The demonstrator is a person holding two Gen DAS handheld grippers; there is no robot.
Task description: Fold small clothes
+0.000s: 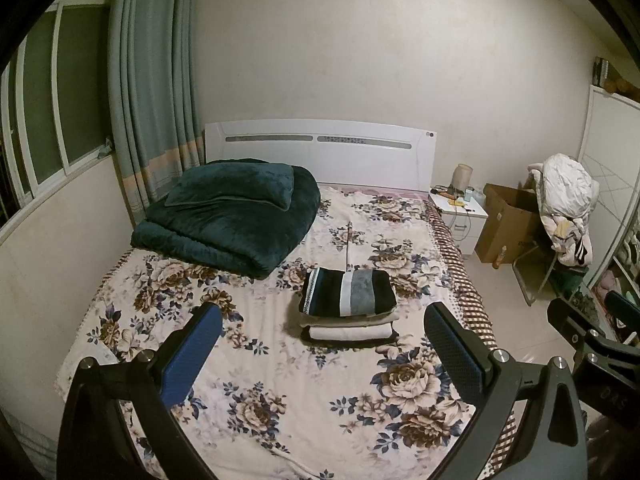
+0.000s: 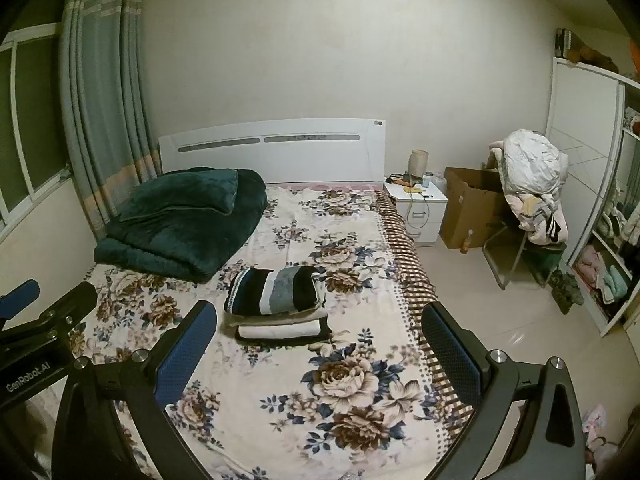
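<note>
Overhead, both grippers gape above floral bed (image 1: 280, 400) beside white nightstand (image 1: 466, 216).

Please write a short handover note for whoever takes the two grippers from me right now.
Left gripper: open, empty, raised above the bed.
Right gripper: open, empty, alongside it.
Stack of folded clothes: mid-bed, striped dark piece on top, pale ones beneath.
Done: those pieces are folded and stacked.
Left: no loose garment lies on the bed; a heap of clothes on the chair may be next.
</note>
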